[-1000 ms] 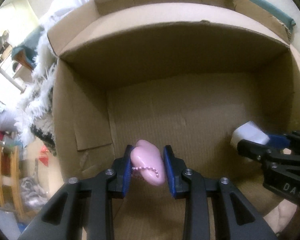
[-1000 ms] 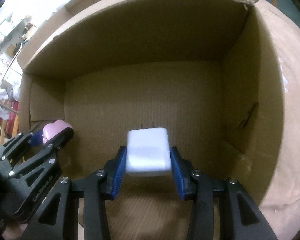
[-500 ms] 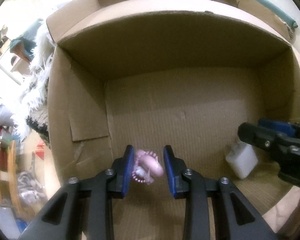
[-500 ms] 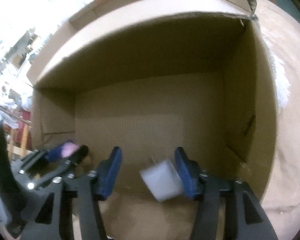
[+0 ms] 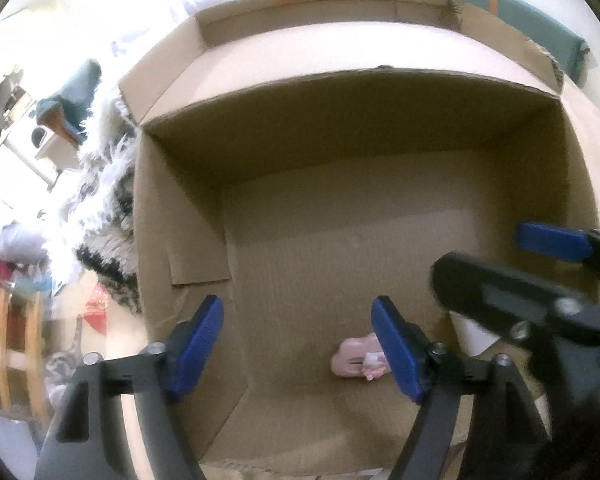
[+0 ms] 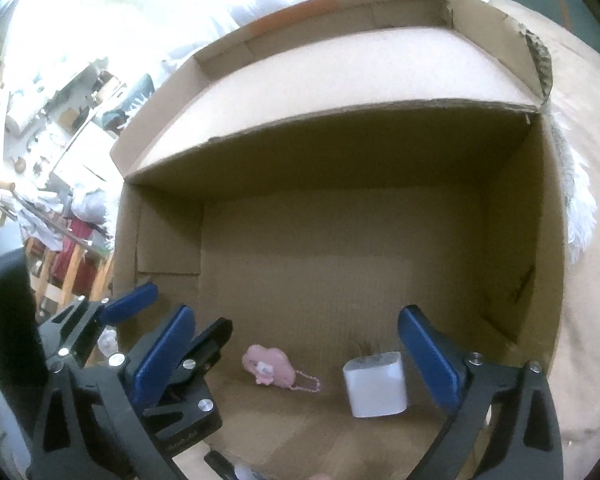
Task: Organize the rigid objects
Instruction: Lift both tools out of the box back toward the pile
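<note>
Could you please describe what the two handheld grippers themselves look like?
Both the left gripper and the right gripper are black plastic frames with silver screws, each finger tipped with a flat, ribbed blue pad. Small white lettering marks the left gripper's body.

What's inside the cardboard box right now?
On the cardboard box floor lie a pink charm with a bead chain and a white charger. The near-left corner is hidden behind the left gripper.
</note>
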{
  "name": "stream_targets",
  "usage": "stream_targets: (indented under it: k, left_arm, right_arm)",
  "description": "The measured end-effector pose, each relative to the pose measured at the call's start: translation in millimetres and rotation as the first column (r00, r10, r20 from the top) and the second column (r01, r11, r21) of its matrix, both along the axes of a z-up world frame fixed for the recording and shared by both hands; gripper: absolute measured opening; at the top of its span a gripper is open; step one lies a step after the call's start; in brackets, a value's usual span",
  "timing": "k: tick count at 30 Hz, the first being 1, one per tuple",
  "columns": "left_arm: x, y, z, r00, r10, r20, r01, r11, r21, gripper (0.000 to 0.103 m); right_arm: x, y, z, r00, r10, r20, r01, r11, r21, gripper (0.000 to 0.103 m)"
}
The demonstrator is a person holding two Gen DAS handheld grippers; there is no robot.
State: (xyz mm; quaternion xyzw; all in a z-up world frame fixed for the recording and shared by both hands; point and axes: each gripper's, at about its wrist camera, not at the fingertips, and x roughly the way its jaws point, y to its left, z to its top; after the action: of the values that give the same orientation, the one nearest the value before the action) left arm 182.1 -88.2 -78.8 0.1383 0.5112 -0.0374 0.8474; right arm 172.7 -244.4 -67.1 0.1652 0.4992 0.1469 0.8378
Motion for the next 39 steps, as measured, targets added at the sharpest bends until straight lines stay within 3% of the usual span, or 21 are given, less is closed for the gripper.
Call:
stream_targets:
  k: [5, 10, 16, 28, 39]
  left_arm:
    - [1.6, 3.4, 5.7, 1.0, 0.021, -0.008, -0.022, 0.999, -0.034, 0.074]
    - [-4.8, 5.6, 16.8, 0.999, 0.037, 0.04, -0.037, 0.999, -0.012, 0.074]
    - [-20.3, 17.1, 30.8, 0.998, 0.048, 0.032, -0.045, 0.995, -0.086, 0.074]
    - [-66.1, 36.8, 53.4, 0.996, 0.072, 0.059, -0.064, 0.99, -0.126, 0.074]
    - [-107.1, 56.4, 37.1, 0.991, 0.135, 0.001, -0.134, 0.979, -0.153, 0.074]
  right_arm:
    - [-1.9, -1.3, 5.0, 1.0, -0.017, 0.022, 0.017, 1.0, 0.008, 0.103]
    - [-5.8, -4.6, 3.2, 0.996, -0.046, 0.072, 0.042, 0.997, 0.067, 0.103]
    - [-17.9, -7.2, 13.1, 0.988, -0.065, 0.138, 0.06, 0.998, 0.035, 0.103]
    - [-53.5, -28.2, 29.3, 0.98, -0.136, 0.142, 0.14, 0.99, -0.02, 0.103]
    - [-110.4, -29.8, 24.0, 0.979, -0.175, 0.105, 0.18, 0.982, -0.047, 0.103]
